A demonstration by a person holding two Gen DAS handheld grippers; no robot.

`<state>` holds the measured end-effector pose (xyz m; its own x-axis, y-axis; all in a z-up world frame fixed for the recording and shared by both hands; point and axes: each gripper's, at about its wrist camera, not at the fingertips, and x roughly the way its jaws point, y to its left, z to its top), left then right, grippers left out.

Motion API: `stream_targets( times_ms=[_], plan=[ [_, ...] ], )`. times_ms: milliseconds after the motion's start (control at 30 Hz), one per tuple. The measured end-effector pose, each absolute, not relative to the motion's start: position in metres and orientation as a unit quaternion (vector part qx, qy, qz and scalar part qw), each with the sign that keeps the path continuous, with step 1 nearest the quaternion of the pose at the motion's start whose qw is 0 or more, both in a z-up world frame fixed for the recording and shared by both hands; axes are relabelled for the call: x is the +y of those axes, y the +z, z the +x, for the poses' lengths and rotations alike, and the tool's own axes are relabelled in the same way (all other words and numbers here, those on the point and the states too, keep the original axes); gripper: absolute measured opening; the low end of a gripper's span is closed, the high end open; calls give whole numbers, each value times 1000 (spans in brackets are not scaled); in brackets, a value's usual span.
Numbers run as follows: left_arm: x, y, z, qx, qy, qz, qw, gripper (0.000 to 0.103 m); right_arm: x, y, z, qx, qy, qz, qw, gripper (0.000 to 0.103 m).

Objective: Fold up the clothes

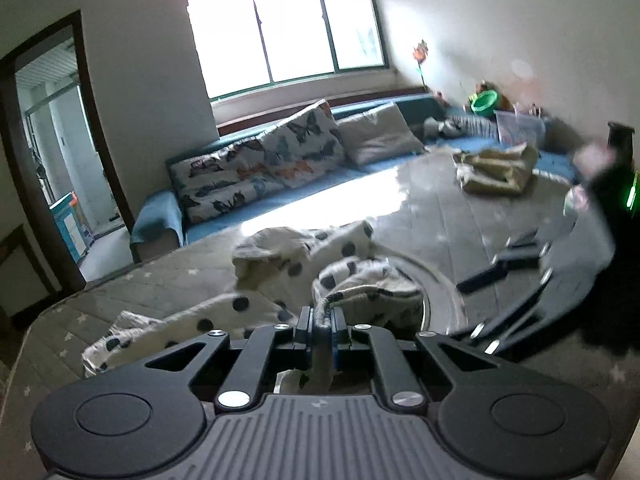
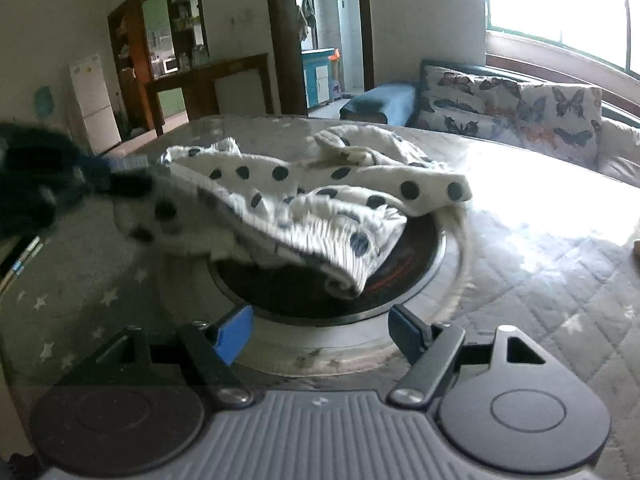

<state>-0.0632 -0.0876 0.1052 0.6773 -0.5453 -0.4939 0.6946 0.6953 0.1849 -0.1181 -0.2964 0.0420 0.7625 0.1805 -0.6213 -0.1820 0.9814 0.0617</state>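
Note:
A white garment with dark polka dots point(image 1: 288, 264) lies crumpled on the padded table point(image 1: 440, 208), partly over a round dark inset. My left gripper point(image 1: 322, 320) is shut on a ribbed edge of this garment, lifting it slightly. In the right wrist view the garment point(image 2: 320, 196) stretches from the blurred left gripper point(image 2: 120, 182) at the left across the round inset point(image 2: 416, 268). My right gripper point(image 2: 320, 332) is open and empty, just in front of the inset and short of the garment. It appears blurred at the right of the left wrist view point(image 1: 500, 264).
A folded beige cloth pile point(image 1: 496, 168) lies on the far side of the table. A blue sofa with butterfly-print cushions point(image 1: 256, 168) runs behind the table under the window. A green bowl point(image 1: 484, 102) and clutter sit at the back right. A doorway point(image 1: 60, 152) opens on the left.

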Motion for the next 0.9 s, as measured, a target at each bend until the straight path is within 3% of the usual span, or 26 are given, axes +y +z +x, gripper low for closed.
stream_targets(
  times_ms=[167,267,367,533,600,900],
  plan=[
    [-81,122,-58,197,-342,165,904,9,-282,33,-98,317,79,2,945,75],
    [-77,130,-55,191,-339,160,907,9,-284,32,-84,311,63,27,948,66],
    [-73,133,-53,190,-335,153,910,9,-289,32,-72,313,40,42,948,54],
    [-67,129,-52,192,-331,158,910,9,-291,42,-83,292,21,9,956,20],
    [-66,127,-54,194,-333,161,908,9,-292,51,-91,284,20,-9,958,13],
    [-46,123,-81,193,-353,187,896,9,-271,80,-151,283,58,-164,943,9]
  ],
)
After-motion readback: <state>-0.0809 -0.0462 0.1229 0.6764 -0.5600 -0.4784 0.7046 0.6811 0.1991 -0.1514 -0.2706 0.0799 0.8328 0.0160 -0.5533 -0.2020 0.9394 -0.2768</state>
